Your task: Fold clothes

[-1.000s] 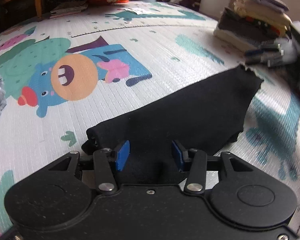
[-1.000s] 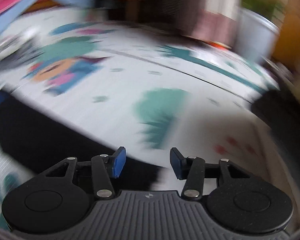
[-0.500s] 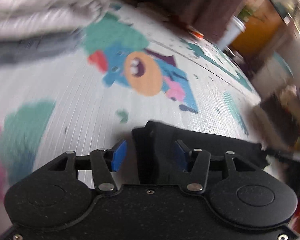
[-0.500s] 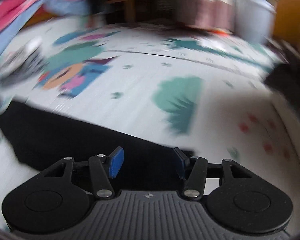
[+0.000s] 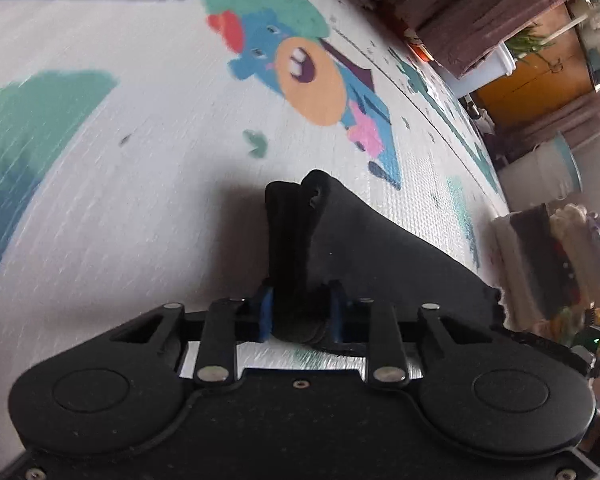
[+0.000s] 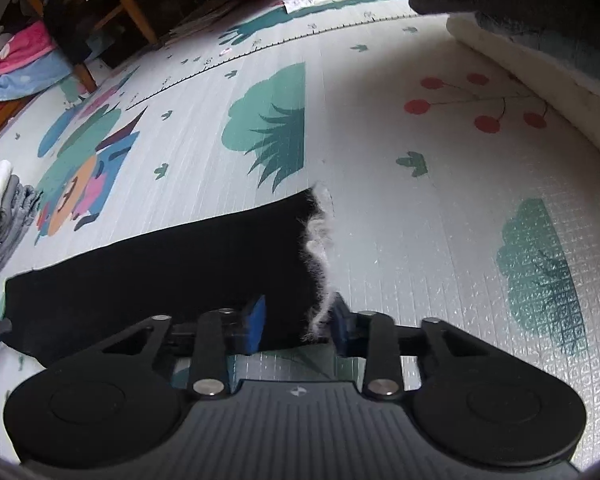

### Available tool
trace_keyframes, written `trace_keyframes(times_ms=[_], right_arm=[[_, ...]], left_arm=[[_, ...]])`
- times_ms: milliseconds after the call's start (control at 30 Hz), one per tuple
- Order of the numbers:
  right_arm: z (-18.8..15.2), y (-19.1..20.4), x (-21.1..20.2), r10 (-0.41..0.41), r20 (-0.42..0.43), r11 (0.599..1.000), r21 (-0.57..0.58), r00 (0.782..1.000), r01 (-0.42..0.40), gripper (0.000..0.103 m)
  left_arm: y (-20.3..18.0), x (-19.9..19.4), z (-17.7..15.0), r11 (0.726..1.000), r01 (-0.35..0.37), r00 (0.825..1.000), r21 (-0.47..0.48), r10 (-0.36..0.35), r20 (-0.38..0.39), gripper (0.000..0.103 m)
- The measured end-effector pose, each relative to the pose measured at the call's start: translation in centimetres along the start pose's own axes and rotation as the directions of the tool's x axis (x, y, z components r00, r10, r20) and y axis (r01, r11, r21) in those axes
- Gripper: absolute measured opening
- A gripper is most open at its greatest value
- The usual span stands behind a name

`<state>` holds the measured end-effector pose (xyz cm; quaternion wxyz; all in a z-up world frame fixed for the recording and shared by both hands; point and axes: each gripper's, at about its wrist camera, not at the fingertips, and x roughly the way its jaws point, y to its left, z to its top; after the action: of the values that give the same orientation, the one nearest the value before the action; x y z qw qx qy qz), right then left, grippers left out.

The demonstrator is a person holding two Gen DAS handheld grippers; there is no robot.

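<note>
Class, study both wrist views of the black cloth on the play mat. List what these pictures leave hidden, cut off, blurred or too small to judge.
- Left wrist view: the black cloth runs under the left gripper, whose body hides its near edge.
- Left wrist view: the folded pile at the right is blurred; single garments cannot be told apart.
- Right wrist view: the right gripper covers the cloth's frayed corner; firm grip uncertain.
- Garment type: unclear in either view.

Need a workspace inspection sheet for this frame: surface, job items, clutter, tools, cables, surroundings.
Surface: printed play mat, cartoon patterns.
Job's things: black cloth flat on the mat, frayed edge at the right end.
Clutter: stack of folded clothes; grey folded pile.
Grippers: left tool shut on a bunched cloth corner; right tool astride the frayed edge, grip unclear.
Cables: nothing seen.
Surroundings: wooden chair, white bucket.
</note>
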<state>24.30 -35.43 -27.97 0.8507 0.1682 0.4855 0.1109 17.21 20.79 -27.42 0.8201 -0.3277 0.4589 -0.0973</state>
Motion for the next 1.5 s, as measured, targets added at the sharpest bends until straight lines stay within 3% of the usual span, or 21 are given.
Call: trace_keyframes(times_ms=[233, 333, 367, 467, 500, 600, 633, 700, 733, 833, 1000, 1067, 1200, 1267, 1500], right_arm=[[-3.4, 2.7, -0.8, 0.101, -0.141, 0.994, -0.013, 0.985, -0.104, 0.019], [-4.2, 5.5, -2.4, 0.071, -0.079, 0.980, -0.178, 0.994, -0.084, 0.022], [-4.4, 6.6, -3.0, 0.060, -0.044, 0.964, -0.255, 0.997, -0.069, 0.023], [-4.8, 9.8, -4.0, 0.068, 0.045, 0.894, -0.445, 0.997, -0.041, 0.023], [-4.9, 10.7, -4.0, 0.083, 0.050, 0.873, -0.486, 0.995, -0.049, 0.023], [-5.3, 12.7, -2.3, 0.115, 0.005, 0.819, -0.566, 0.993, -0.092, 0.023], [-5.3, 12.8, -1.3, 0.113, -0.026, 0.818, -0.565, 0.993, -0.108, 0.022], [-5.2, 12.6, 0.9, 0.073, -0.094, 0.839, -0.532, 0.993, -0.112, 0.023], [-5.2, 12.4, 1.2, 0.079, -0.100, 0.846, -0.520, 0.992, -0.119, 0.025], [-4.8, 12.0, 1.3, 0.106, -0.110, 0.857, -0.494, 0.988, -0.147, 0.027], [-4.7, 11.2, 1.3, 0.130, -0.127, 0.879, -0.445, 0.983, -0.173, 0.027], [-4.7, 11.3, 1.4, 0.130, -0.128, 0.870, -0.461, 0.983, -0.175, 0.027], [-4.3, 10.8, 1.6, 0.148, -0.136, 0.881, -0.433, 0.980, -0.193, 0.028], [-4.0, 10.2, 1.5, 0.185, -0.145, 0.895, -0.383, 0.972, -0.228, 0.037], [-3.9, 7.7, 0.8, 0.261, -0.129, 0.926, -0.248, 0.957, -0.286, 0.039]], left_arm=[[5.1, -4.7, 0.6, 0.997, -0.076, 0.997, -0.005, 0.076, -0.013, 0.027], [6.1, -6.1, 0.8, 0.997, -0.066, 0.997, -0.051, 0.068, 0.036, 0.050], [6.3, -6.6, 0.8, 0.995, -0.069, 0.995, -0.074, 0.074, 0.065, 0.056], [7.0, -7.0, 0.0, 0.988, -0.048, 0.992, -0.146, 0.064, 0.107, 0.056], [7.3, -7.1, -0.3, 0.985, -0.040, 0.991, -0.169, 0.061, 0.121, 0.056], [6.3, -6.5, -0.8, 0.992, -0.032, 0.990, -0.122, 0.049, 0.134, 0.055], [6.1, -6.2, -1.0, 0.993, -0.026, 0.991, -0.119, 0.042, 0.130, 0.054], [5.6, -5.7, -1.2, 0.994, -0.013, 0.992, -0.113, 0.027, 0.121, 0.035], [5.2, -5.4, -1.5, 0.994, -0.034, 0.992, -0.107, 0.047, 0.119, 0.035], [5.9, -5.1, -1.9, 0.981, 0.014, 0.992, -0.193, 0.011, 0.127, 0.029], [3.9, -6.8, -0.6, 0.991, 0.051, 0.986, -0.121, -0.031, 0.161, 0.026], [2.6, -7.7, 0.4, 0.997, 0.040, 0.987, -0.065, -0.029, 0.155, 0.026], [-0.3, -8.1, 2.5, 0.992, -0.079, 0.993, 0.096, 0.070, 0.097, 0.025], [-2.0, -8.1, 3.1, 0.987, -0.102, 0.992, 0.127, 0.091, 0.084, 0.025], [-11.4, -6.4, 2.7, 0.937, -0.132, 0.991, 0.323, 0.112, 0.079, 0.025]])
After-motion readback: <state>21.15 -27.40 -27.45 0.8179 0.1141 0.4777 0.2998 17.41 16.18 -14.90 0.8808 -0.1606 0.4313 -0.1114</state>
